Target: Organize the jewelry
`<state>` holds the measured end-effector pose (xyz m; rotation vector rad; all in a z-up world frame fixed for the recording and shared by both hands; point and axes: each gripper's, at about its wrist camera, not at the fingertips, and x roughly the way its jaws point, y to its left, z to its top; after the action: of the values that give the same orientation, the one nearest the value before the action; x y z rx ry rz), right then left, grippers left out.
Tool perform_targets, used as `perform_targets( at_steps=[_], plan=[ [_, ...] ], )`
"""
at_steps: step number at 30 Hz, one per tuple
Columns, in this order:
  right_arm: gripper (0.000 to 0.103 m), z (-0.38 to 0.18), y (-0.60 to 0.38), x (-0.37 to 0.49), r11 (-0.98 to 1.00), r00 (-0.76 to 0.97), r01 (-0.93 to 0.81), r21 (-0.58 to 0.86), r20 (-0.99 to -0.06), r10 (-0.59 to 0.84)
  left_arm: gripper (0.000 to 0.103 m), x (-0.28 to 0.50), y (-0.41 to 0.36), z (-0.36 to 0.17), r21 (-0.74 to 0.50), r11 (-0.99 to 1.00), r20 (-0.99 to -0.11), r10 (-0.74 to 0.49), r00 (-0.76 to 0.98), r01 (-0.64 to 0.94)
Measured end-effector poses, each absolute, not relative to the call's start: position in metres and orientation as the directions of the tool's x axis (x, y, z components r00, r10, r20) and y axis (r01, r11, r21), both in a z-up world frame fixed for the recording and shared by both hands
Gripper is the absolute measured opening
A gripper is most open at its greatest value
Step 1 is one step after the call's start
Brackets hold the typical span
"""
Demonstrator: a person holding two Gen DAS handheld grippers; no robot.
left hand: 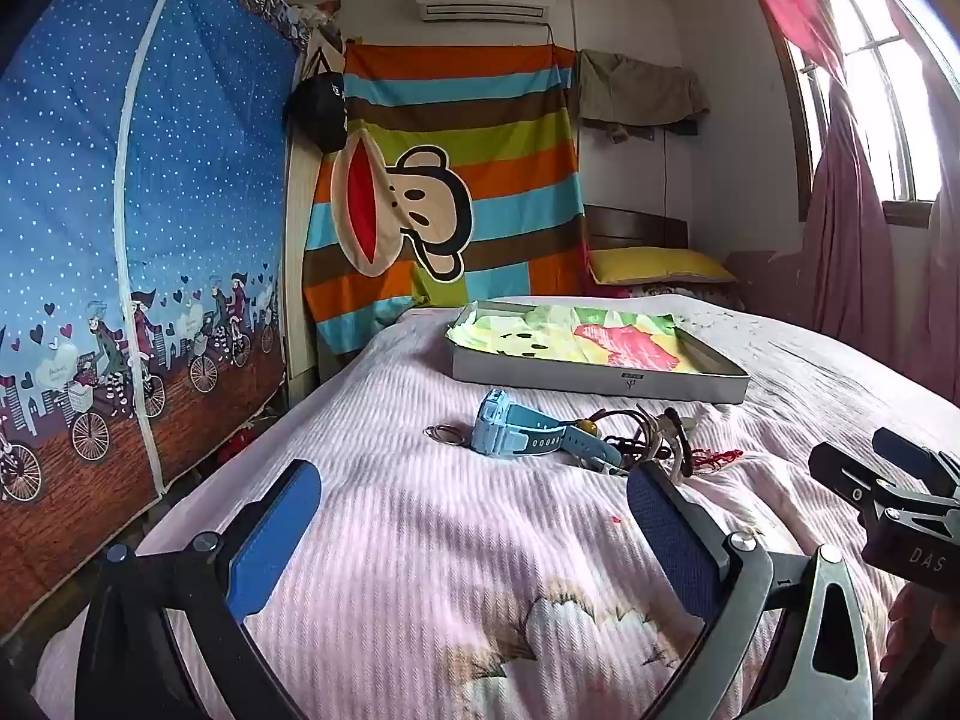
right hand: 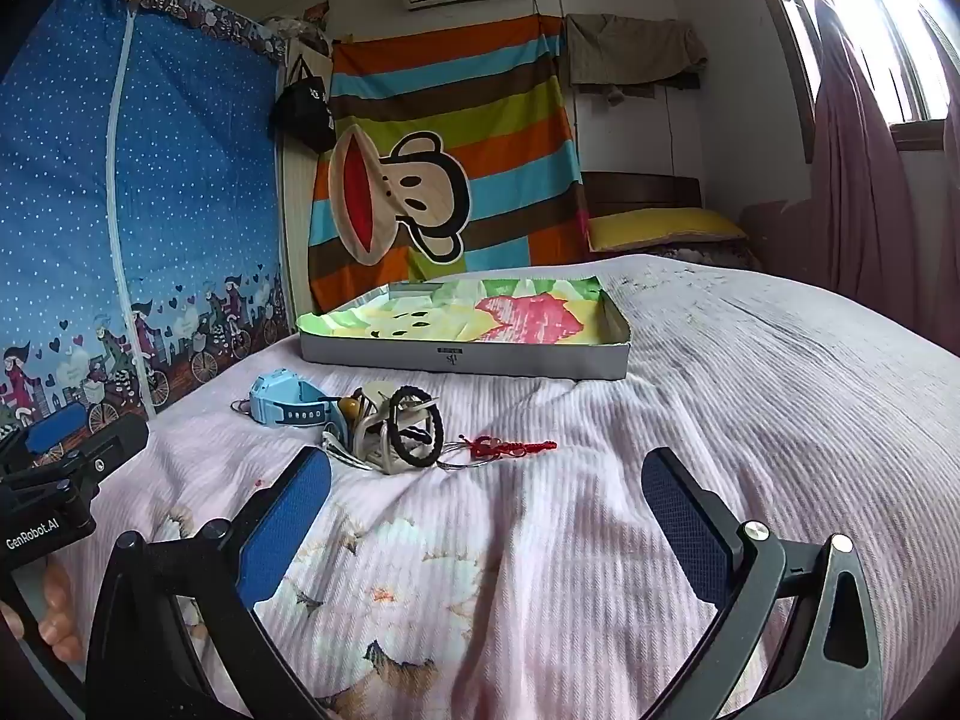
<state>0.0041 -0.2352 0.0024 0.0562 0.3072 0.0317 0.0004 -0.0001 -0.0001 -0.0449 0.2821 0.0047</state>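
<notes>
Two grippers, left (left hand: 474, 516) and right (right hand: 486, 510), jaws spread, empty; nothing sorted yet. Next: pinching light-blue plastic watch (left hand: 510, 429), carrying to far shallow paper-lined tray (left hand: 600, 375).

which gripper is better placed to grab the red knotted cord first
Right, probably. The red knotted cord lies at the pile's right edge, almost straight ahead of the open right gripper. From the open left gripper it sits off to the right, behind its right finger.
</notes>
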Motion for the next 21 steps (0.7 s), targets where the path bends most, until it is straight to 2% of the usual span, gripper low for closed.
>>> perform_targets(
  at_steps=[21],
  plan=[
    [0.102, 0.0031, -0.2355, 0.0030, 0.998, 0.954, -0.021, 0.061, -0.298, 0.038, 0.103, -0.0001, 0.0001, 0.0000, -0.042, 0.999, -0.274, 0.001, 0.962, -0.013]
  ],
)
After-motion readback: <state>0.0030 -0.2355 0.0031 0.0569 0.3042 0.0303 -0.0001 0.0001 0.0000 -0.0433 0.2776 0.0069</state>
